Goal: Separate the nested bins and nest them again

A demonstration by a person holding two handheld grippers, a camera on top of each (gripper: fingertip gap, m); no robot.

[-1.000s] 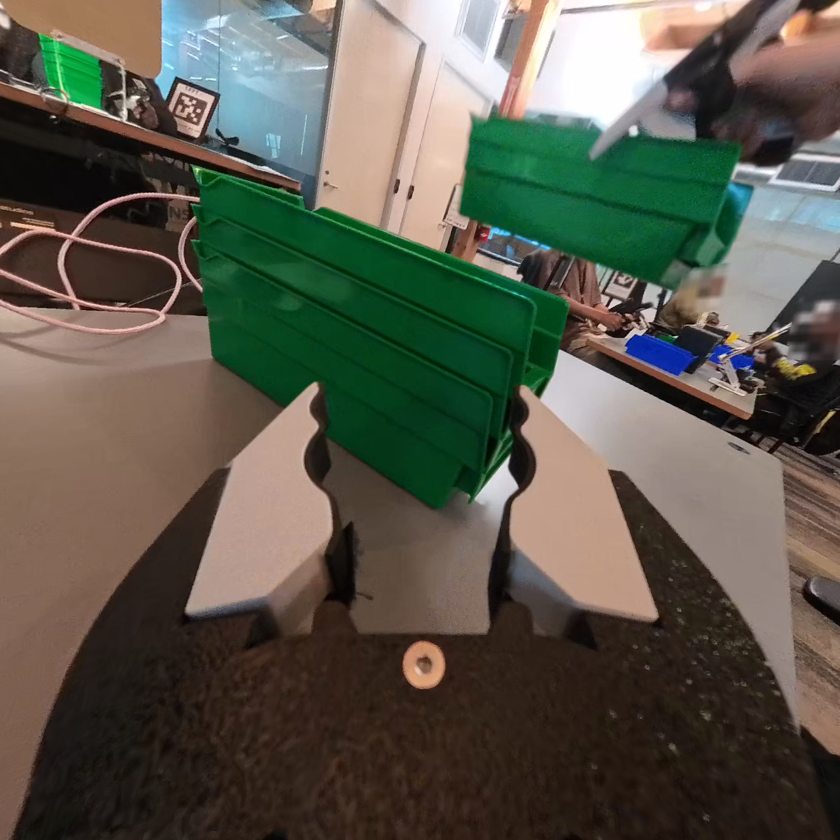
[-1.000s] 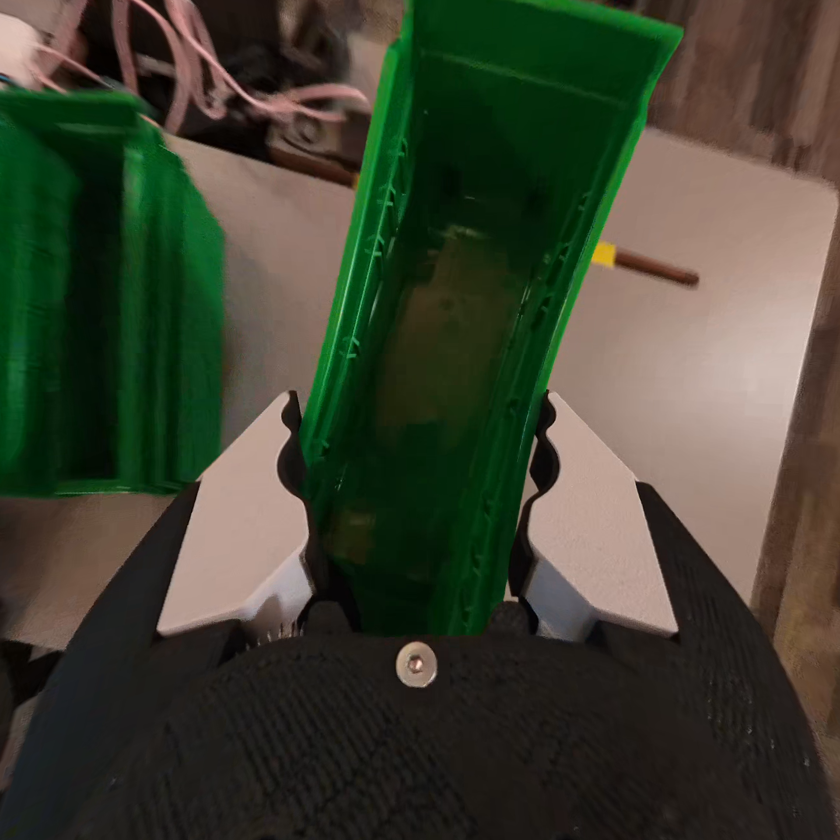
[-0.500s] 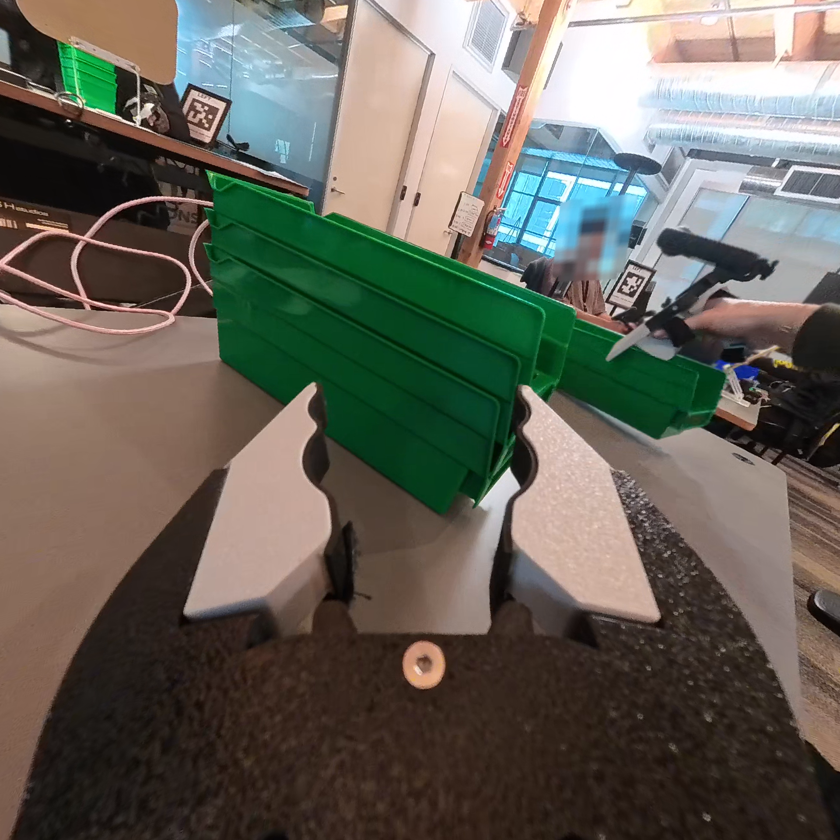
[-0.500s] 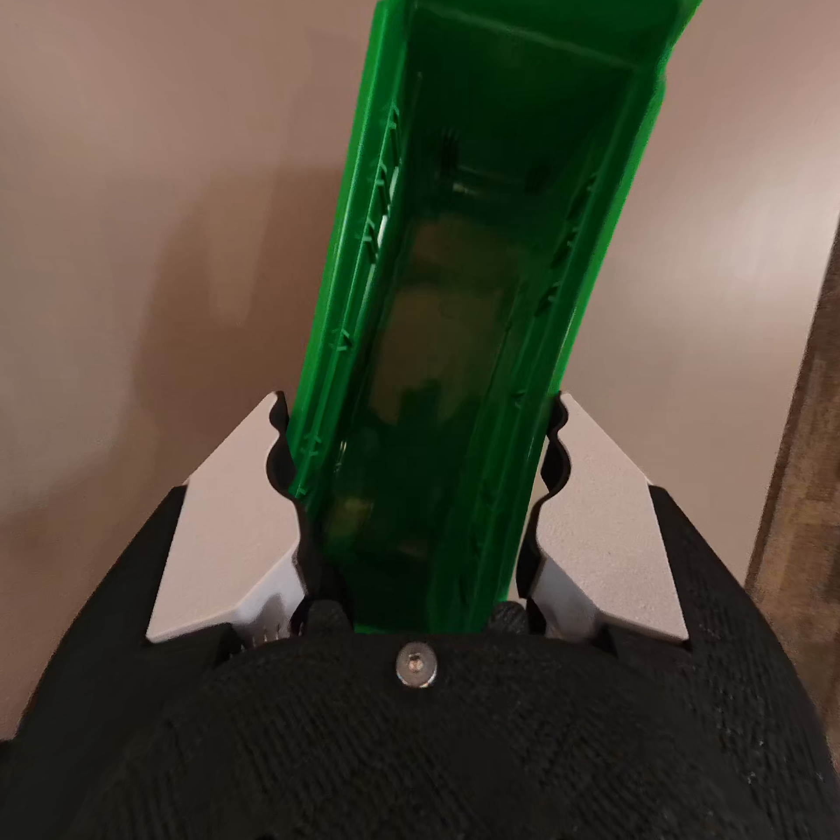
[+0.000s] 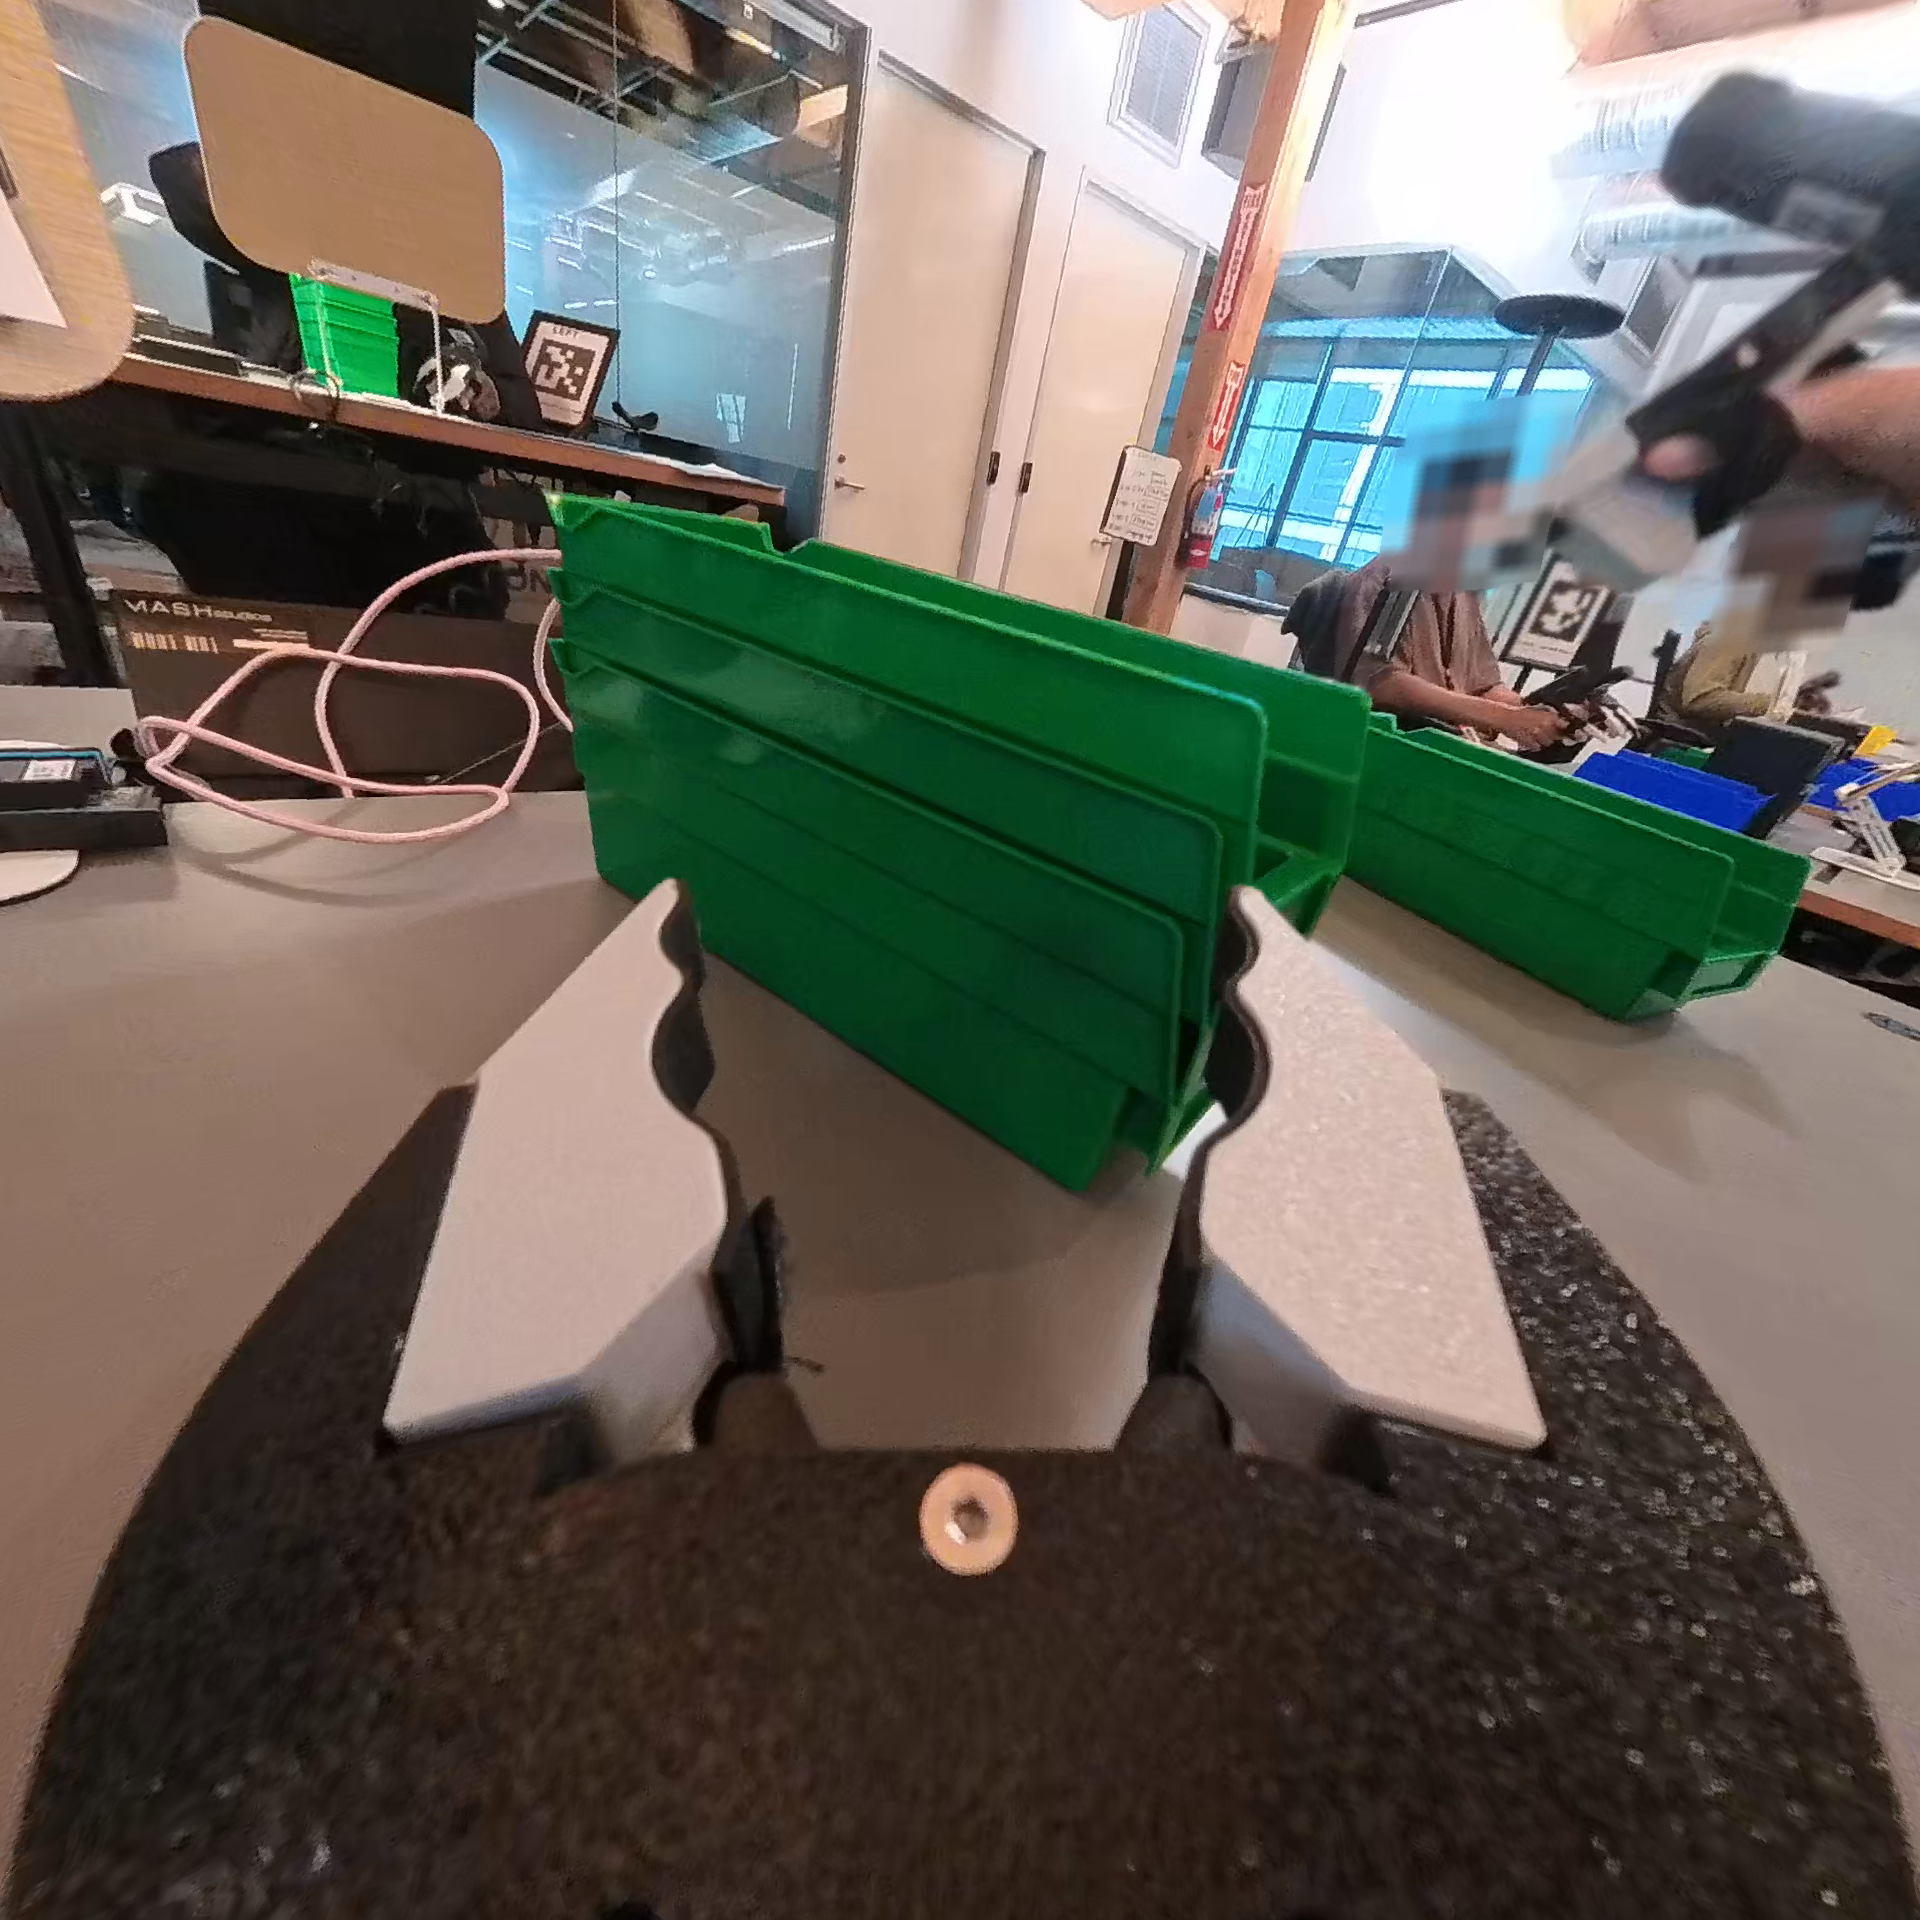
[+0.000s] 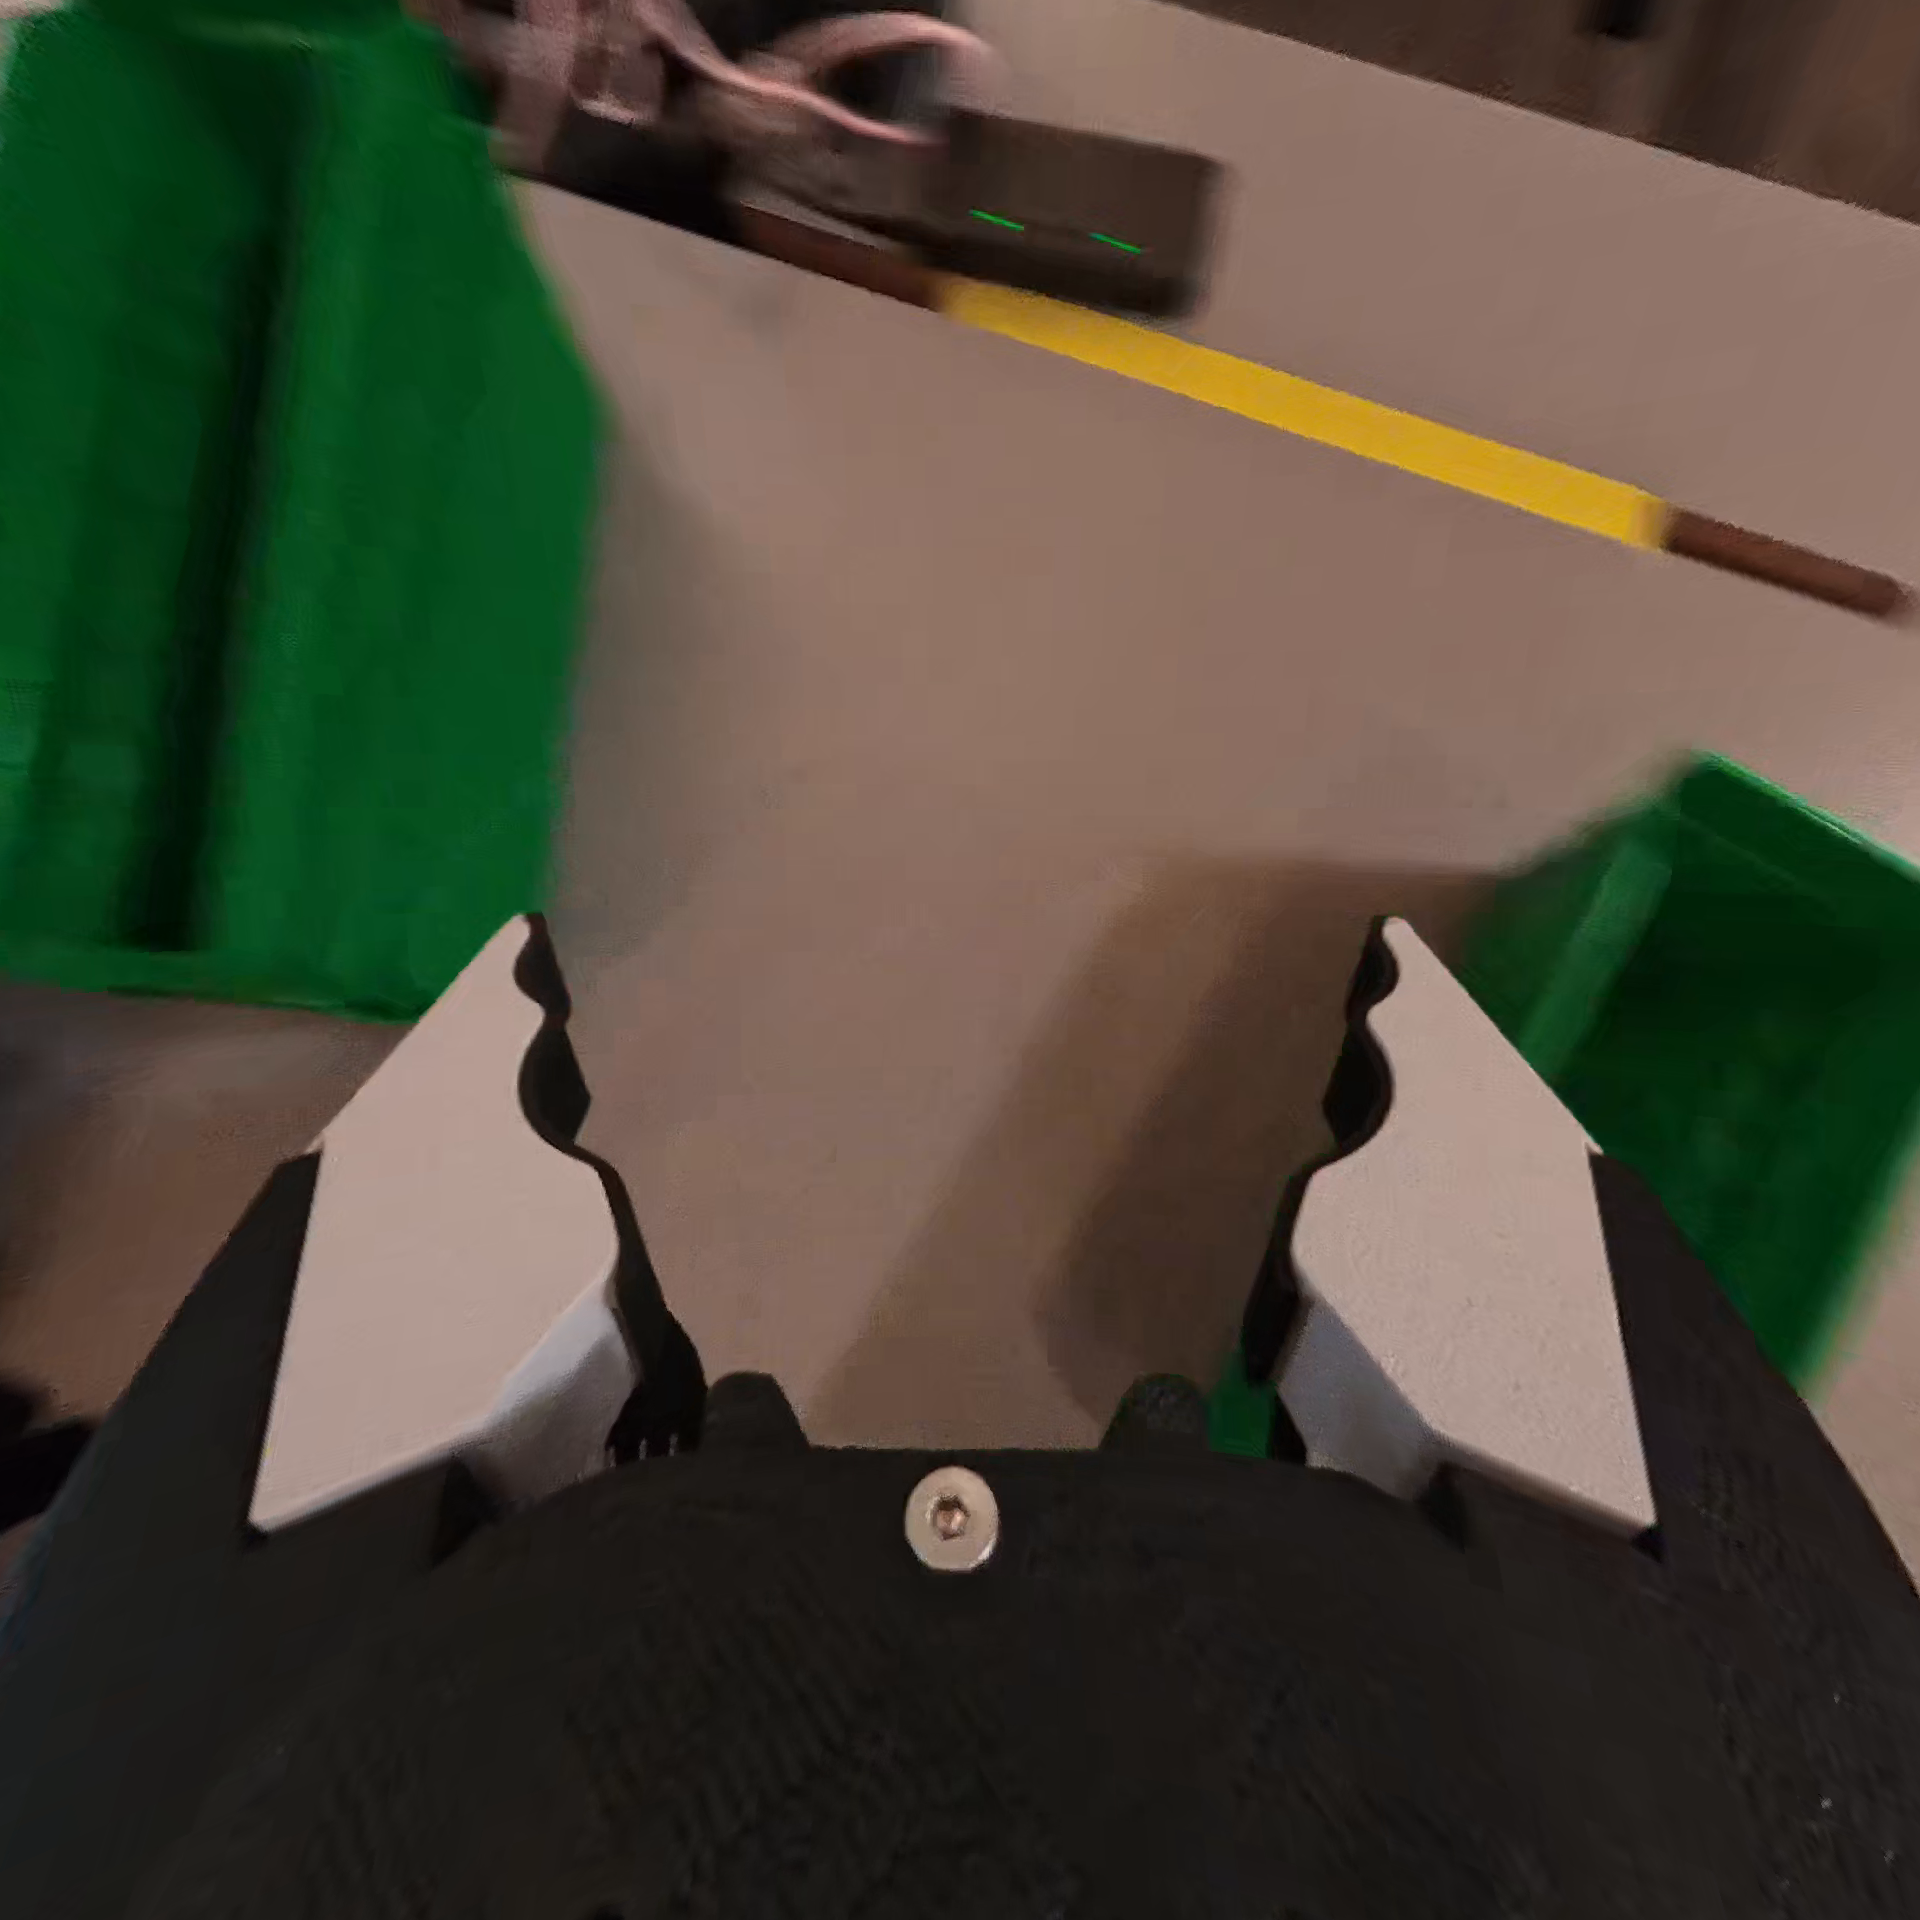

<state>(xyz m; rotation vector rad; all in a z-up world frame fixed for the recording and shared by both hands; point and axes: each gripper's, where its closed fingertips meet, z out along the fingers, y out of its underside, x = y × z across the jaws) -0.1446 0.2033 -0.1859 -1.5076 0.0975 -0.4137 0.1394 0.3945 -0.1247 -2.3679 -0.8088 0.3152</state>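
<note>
A stack of nested green bins (image 5: 914, 821) stands on the grey table (image 5: 260, 1039), just beyond my left gripper (image 5: 961, 966), which is open and empty with the stack's near corner between its fingertips. A single green bin (image 5: 1558, 862) lies on the table to the right of the stack. My right gripper (image 6: 956, 997) is open and empty above the table; it shows blurred at the upper right of the left wrist view (image 5: 1683, 447). In the right wrist view the stack (image 6: 260, 520) is at the left and the single bin (image 6: 1745, 1039) at the right.
A pink cable (image 5: 343, 748) and a black box (image 5: 312, 665) lie behind the stack. A yellow and brown stick (image 6: 1351, 426) and a dark device (image 6: 987, 218) lie at the table's far edge. People sit at desks with blue bins (image 5: 1683, 795) beyond.
My right gripper set the single green bin down on the table right of the stack, opened, and lifted away to the left. My left gripper stayed open near the stack.
</note>
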